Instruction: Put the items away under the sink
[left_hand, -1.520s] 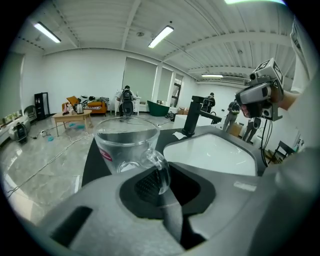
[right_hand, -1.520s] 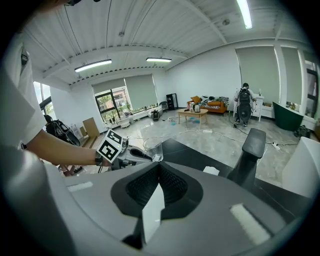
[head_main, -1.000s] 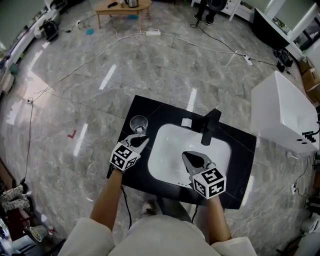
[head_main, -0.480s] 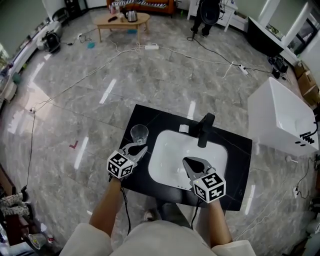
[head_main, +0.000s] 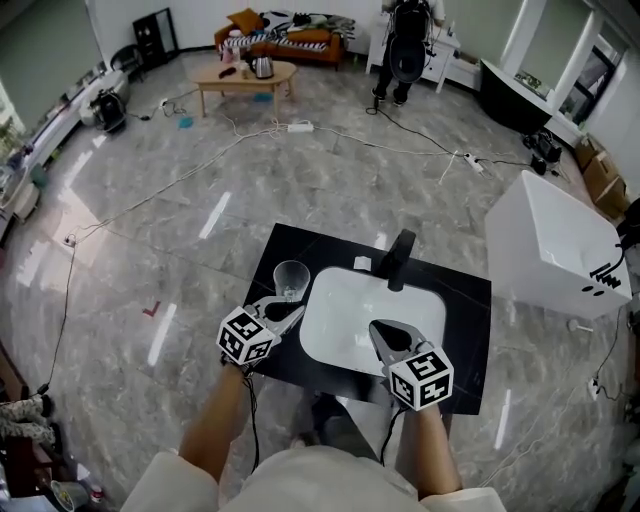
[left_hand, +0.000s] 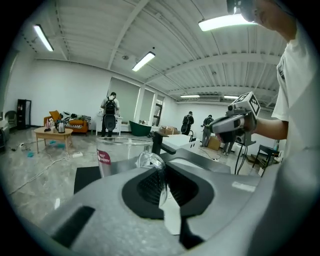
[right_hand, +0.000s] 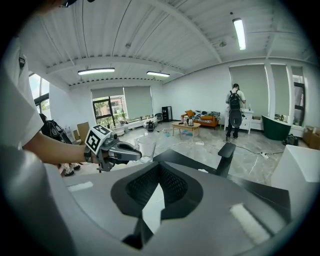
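A clear glass mug (head_main: 290, 277) with a red label hangs at the left end of the black counter (head_main: 462, 330), beside the white sink (head_main: 345, 330). My left gripper (head_main: 297, 312) is shut on the mug's clear handle (left_hand: 150, 162), and the mug body (left_hand: 117, 156) stands just beyond the jaws. The right gripper view shows that gripper (right_hand: 138, 156) touching the mug (right_hand: 146, 148). My right gripper (head_main: 375, 326) hovers over the near right part of the sink, shut, with nothing between its jaws. The cupboard under the sink is hidden.
A black faucet (head_main: 395, 258) rises at the back of the sink, with a small white thing (head_main: 361, 263) beside it. A white tub (head_main: 555, 250) stands to the right. Cables (head_main: 300, 128) cross the grey floor. People stand far off by a low table (head_main: 245, 72).
Both grippers have risen over the counter, and the mug has stayed at the left gripper's tips. The head view has lifted and takes in more of the room.
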